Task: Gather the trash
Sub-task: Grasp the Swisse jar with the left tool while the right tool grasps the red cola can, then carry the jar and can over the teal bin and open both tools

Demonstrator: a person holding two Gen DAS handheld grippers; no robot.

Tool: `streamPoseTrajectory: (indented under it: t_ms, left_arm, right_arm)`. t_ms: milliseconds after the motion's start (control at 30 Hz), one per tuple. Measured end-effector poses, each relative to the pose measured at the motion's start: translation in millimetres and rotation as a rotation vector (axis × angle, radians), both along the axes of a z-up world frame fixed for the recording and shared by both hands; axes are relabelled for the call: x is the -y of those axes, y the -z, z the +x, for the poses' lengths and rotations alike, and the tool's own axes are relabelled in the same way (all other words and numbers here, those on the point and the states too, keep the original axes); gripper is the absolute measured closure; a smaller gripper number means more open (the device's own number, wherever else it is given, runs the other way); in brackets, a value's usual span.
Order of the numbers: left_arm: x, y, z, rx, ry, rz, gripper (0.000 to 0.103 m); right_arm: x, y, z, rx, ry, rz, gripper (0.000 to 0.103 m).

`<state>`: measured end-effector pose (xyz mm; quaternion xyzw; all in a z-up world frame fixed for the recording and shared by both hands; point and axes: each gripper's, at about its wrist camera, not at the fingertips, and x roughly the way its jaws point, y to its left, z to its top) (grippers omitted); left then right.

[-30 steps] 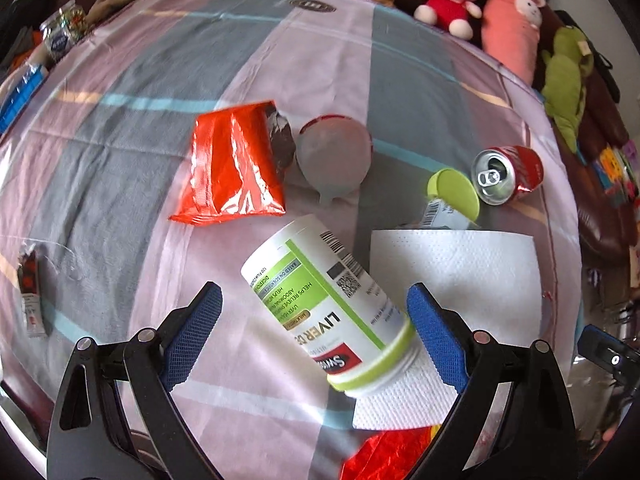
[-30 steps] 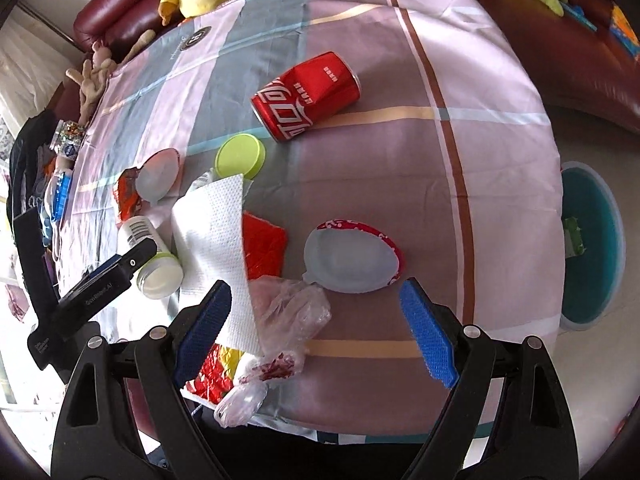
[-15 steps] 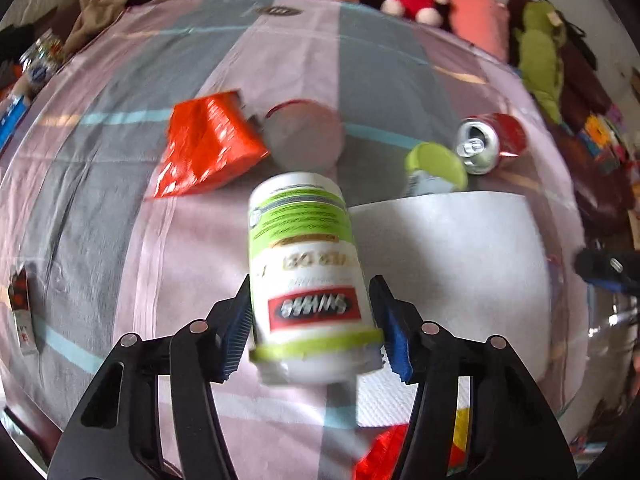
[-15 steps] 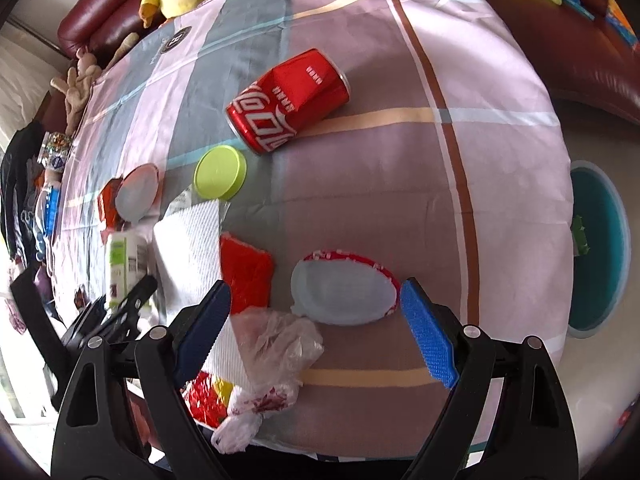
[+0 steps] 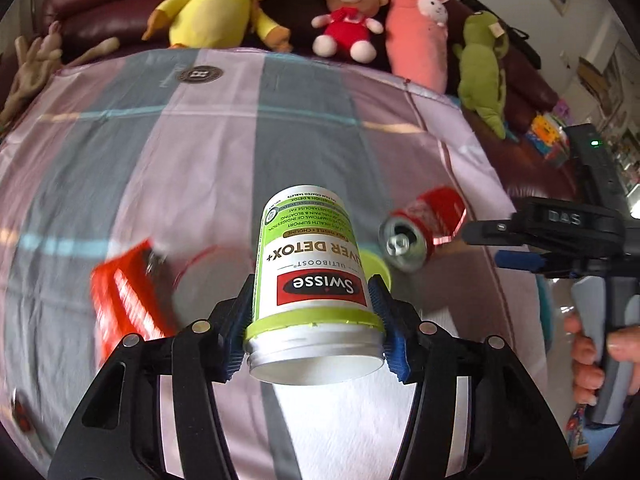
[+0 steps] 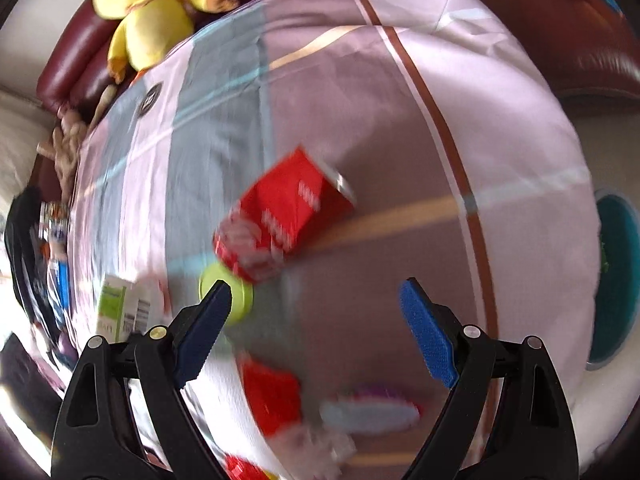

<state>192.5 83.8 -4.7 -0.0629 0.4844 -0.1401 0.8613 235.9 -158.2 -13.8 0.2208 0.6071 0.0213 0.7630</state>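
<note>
My left gripper (image 5: 312, 320) is shut on a white and green Swisse supplement bottle (image 5: 312, 280), open mouth toward the camera, held above the striped cloth. The bottle also shows blurred in the right wrist view (image 6: 120, 308). My right gripper (image 6: 316, 320) is open and empty above the table; it shows in the left wrist view (image 5: 516, 260) at the right. A red cola can (image 6: 280, 220) lies on its side ahead of it, also in the left wrist view (image 5: 424, 232). A green lid (image 6: 236, 300) lies by the can.
A red snack wrapper (image 5: 128, 300), a white paper towel (image 5: 352, 420), a red-rimmed lid (image 6: 368, 412) and a red packet (image 6: 272, 396) lie on the cloth (image 5: 160, 160). Plush toys (image 5: 224, 0) line the sofa behind. A teal bin (image 6: 612, 280) stands on the floor at right.
My left gripper closed on the bottle and lifted it off the cloth, tilting upward. My right gripper moved forward toward the cola can and stays open.
</note>
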Motion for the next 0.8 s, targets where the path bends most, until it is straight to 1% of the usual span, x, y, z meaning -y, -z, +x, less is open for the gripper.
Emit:
streamPoseTrajectory:
  t_ms: [100, 200, 300, 367, 400, 433, 500, 567, 667, 800]
  left_arm:
    - [-0.6, 3.3, 18.6, 0.002, -0.001, 0.002, 0.047]
    - [-3.4, 5.8, 29.5, 0.002, 0.003, 0.006, 0.047]
    - [-5.9, 10.0, 36.4, -0.003, 0.008, 0.015, 0.047]
    - [-7.0, 12.3, 38.9, -0.008, 0.007, 0.017, 0.047]
    - [-7.5, 13.3, 40.2, -0.011, 0.007, 0.017, 0.047]
    - [-7.9, 14.6, 40.8, -0.013, 0.006, 0.018, 0.047]
    - [-7.7, 16.1, 42.6, -0.019, 0.005, 0.017, 0.047]
    - [-5.7, 15.5, 41.8, -0.016, 0.006, 0.021, 0.047]
    - [1.4, 11.0, 38.5, -0.008, 0.017, 0.021, 0.047]
    - [16.0, 2.2, 31.9, 0.007, 0.041, 0.027, 0.047]
  right_arm:
    - [-1.2, 10.7, 21.6, -0.012, 0.028, 0.039, 0.021]
    - [-9.9, 24.8, 37.1, -0.031, 0.020, 0.058, 0.021]
    - [-17.0, 35.8, 46.3, -0.019, 0.016, 0.093, 0.021]
    - [-23.7, 40.2, 51.6, -0.004, 0.000, 0.103, 0.030]
    - [-25.7, 42.5, 53.5, -0.006, -0.007, 0.102, 0.044]
    - [-27.6, 43.6, 54.7, -0.003, -0.009, 0.091, 0.051]
    - [-31.5, 41.3, 56.7, 0.025, -0.036, 0.068, 0.055]
    - [-27.1, 39.3, 55.0, 0.032, -0.025, 0.084, 0.055]
    - [-20.5, 30.2, 51.0, 0.062, -0.024, 0.059, 0.055]
    - [-6.5, 16.0, 35.4, 0.083, -0.024, 0.049, 0.055]
